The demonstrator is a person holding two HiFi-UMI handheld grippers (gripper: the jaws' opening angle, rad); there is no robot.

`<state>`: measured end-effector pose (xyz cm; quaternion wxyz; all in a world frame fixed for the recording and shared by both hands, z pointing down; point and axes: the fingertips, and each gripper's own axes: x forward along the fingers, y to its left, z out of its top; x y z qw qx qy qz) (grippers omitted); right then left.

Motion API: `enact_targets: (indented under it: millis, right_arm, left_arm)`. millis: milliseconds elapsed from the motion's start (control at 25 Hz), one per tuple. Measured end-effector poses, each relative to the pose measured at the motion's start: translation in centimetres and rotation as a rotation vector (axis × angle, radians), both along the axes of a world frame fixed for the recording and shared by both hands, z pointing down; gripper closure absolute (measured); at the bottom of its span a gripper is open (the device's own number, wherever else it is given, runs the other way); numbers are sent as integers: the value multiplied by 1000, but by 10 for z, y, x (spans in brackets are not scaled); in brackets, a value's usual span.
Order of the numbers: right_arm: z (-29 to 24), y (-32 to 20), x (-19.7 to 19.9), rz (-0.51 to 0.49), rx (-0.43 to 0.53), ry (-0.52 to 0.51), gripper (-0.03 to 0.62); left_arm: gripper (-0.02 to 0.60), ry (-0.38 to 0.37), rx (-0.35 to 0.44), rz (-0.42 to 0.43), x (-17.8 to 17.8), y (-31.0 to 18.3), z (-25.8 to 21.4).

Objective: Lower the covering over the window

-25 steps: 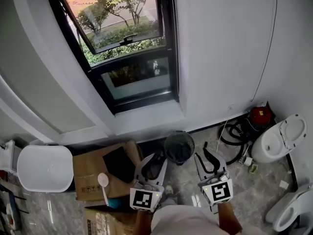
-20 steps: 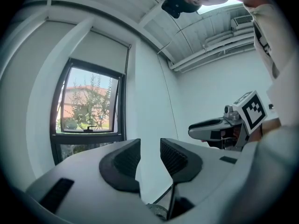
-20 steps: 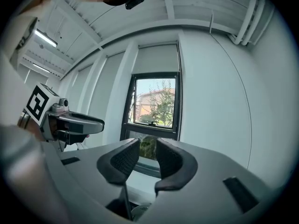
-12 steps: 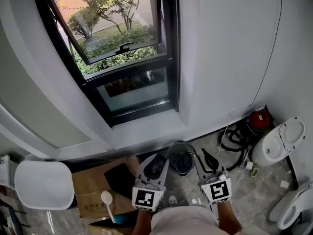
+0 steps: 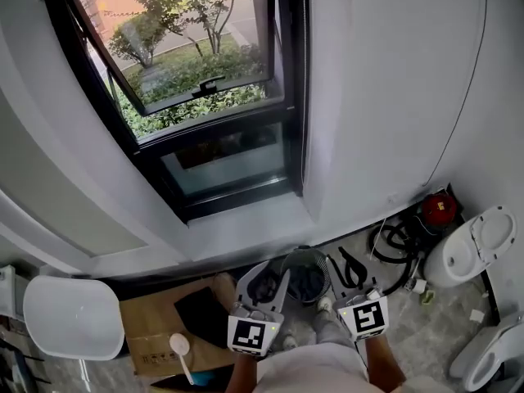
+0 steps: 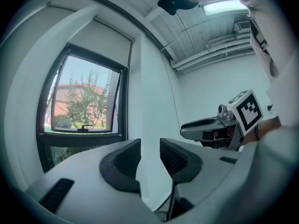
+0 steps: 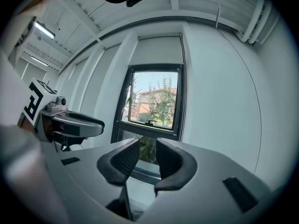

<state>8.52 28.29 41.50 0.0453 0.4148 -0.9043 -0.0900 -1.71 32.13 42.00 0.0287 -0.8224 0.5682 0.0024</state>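
Note:
The black-framed window (image 5: 209, 113) fills the wall ahead, its upper sash tilted outward. Its covering, a pale roller blind (image 7: 157, 50), is drawn up and covers only the top of the opening; it shows again as the blind (image 6: 100, 41) in the left gripper view. A thin cord (image 5: 305, 97) runs down the frame's right edge. My left gripper (image 5: 264, 275) and right gripper (image 5: 345, 264) are held side by side, low in the head view, both pointing at the wall below the sill. The left gripper (image 6: 149, 150) and right gripper (image 7: 147, 150) are open, nothing between the jaws.
A dark waste bin (image 5: 304, 273) stands on the floor under the grippers. Cardboard boxes (image 5: 155, 318) with a white spoon (image 5: 182, 352) and a white seat (image 5: 70, 313) are at the left. A toilet (image 5: 471, 248), a red canister (image 5: 438, 210) and black hose (image 5: 393, 244) sit at the right.
Both grippers have moved forward toward the window wall, from behind the bin to over it. The window now looms larger and nearer in the head view.

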Motion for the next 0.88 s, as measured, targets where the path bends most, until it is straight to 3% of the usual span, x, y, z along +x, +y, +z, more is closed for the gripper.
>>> enact_targets:
  millis: [280,520,880]
  right_arm:
    - [8,-81,11,-53,-6,-14,474]
    - [12,-144,25,-154,-29,-27,476]
    - [12,-197,44,-228,-38,-37,479]
  left_arm:
    - [439,6,-20,-81,-4,-83,7]
    - [439,-5,-23,-159,17,-152,0]
    - [439,1,-44,-192,49,-205,1]
